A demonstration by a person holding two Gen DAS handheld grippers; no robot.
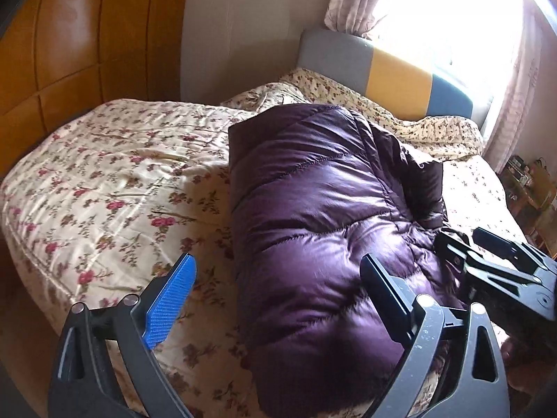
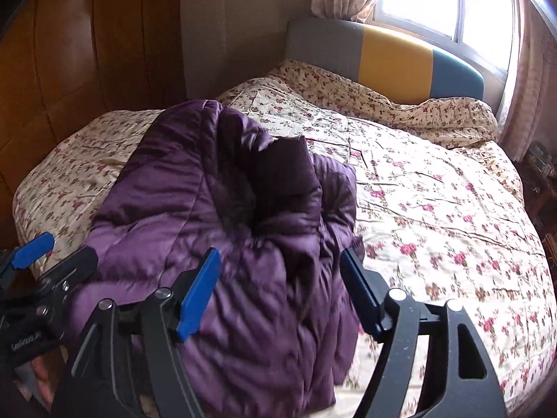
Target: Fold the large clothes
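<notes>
Purple puffer jacket (image 2: 216,216) bundled on floral bedspread (image 2: 435,216), right tool (image 2: 282,271) spread above it, gripping nothing

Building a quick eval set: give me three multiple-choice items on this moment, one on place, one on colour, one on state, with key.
1. Where does the jacket lie?
A. on the bed
B. on the floor
C. on a chair

2. What colour is the jacket?
A. red
B. purple
C. green

3. How does the right gripper stand?
A. shut on the jacket
B. shut on a pillow
C. open, holding nothing

Key:
1 A, it rests folded on the floral bedspread.
2 B, the shiny quilted fabric is purple in both views.
3 C, the fingers stand apart above the jacket with nothing pinched; the left gripper is open too.
</notes>
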